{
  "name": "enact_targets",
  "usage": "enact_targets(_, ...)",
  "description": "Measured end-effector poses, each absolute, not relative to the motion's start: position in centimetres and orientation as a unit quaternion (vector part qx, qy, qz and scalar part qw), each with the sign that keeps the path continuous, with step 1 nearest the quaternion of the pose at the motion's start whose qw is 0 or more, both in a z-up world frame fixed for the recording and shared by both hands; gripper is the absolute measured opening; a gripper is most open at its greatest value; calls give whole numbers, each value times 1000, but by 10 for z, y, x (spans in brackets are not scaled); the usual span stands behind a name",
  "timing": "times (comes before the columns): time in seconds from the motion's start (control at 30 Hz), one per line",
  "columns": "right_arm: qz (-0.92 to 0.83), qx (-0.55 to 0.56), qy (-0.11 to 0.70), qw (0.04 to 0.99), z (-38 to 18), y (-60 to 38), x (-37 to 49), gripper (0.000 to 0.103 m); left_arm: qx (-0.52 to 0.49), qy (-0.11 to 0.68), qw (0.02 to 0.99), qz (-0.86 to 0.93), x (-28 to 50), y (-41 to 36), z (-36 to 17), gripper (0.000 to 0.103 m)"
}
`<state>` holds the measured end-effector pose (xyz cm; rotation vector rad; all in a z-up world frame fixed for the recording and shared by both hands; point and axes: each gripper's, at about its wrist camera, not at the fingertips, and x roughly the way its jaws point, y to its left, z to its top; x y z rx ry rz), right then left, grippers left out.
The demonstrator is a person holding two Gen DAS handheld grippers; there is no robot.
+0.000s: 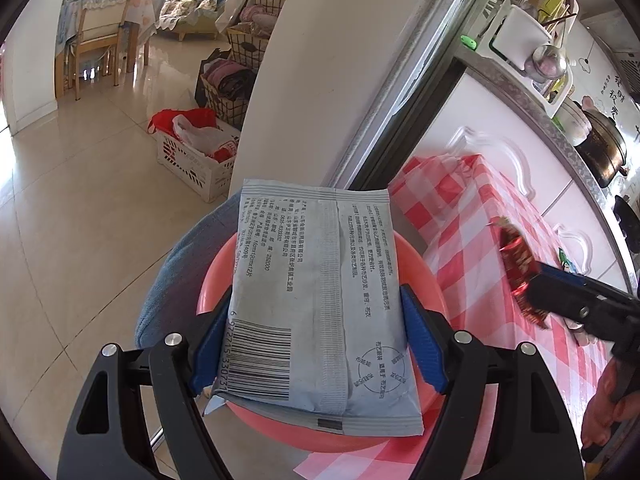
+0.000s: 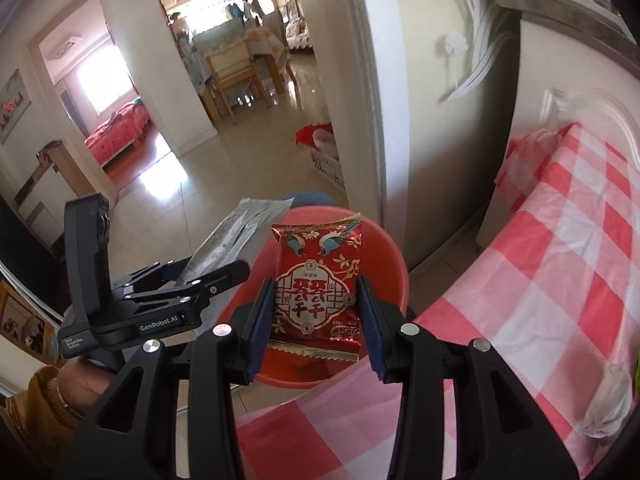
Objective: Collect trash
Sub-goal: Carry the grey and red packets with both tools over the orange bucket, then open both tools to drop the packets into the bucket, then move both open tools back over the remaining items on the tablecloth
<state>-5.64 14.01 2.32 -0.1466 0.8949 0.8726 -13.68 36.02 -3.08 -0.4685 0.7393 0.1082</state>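
Note:
My left gripper (image 1: pixel 316 320) is shut on a grey-blue wipes packet (image 1: pixel 316 300) with black print and a barcode, and holds it over a pink-red plastic bin (image 1: pixel 424 276). My right gripper (image 2: pixel 316 312) is shut on a red snack wrapper (image 2: pixel 318 280) with gold trim and two birds, and holds it over the same bin (image 2: pixel 384 264). The right gripper with its wrapper (image 1: pixel 520 268) shows at the right of the left wrist view. The left gripper (image 2: pixel 200 276) with the grey packet (image 2: pixel 236 232) shows at the left of the right wrist view.
A table with a red-and-white checked cloth (image 1: pixel 500 232) stands right of the bin, also in the right wrist view (image 2: pixel 560 248). A blue cloth-covered seat (image 1: pixel 180 280) is behind the bin. A white basket with red bags (image 1: pixel 192 156) sits on the tiled floor by the door frame.

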Motion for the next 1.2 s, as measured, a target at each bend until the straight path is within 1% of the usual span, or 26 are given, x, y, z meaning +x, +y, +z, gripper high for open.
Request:
enact_targets(0.17,405,-85,426,804,11,152,-55,43,-212,369,903,55,-130,352,-35,79)
enact_targets(0.2,404,-80,429,804,9,153,-53,45,-215,374,901,56,-129,352,-38,83)
enact_targets(0.23,405,-74,433,802,7,153,-53,50,-219,379,898,57,-128,353,-40,84)
enact_targets(0.33,403,-52,434,804,6,146,-52,62,-224,386,893,62,-128,354,-44,85)
enact_targets(0.43,398,-34,425,812,11,138,-51,68,-223,382,894,66,-132,356,-41,89)
enact_targets(0.53,391,-17,414,822,18,126,-51,75,-219,378,897,68,-135,356,-36,90)
enact_targets(0.67,379,-6,394,837,27,105,-54,80,-229,381,893,67,-137,355,-34,90)
enact_targets(0.7,376,0,390,840,29,97,-55,83,-230,383,892,67,-137,355,-34,90)
enact_targets(0.9,355,47,389,849,31,58,-59,87,-251,397,880,66,-142,350,-36,90)
enact_targets(1.2,356,77,374,853,23,22,-78,87,-238,404,882,52,-145,324,-22,90)
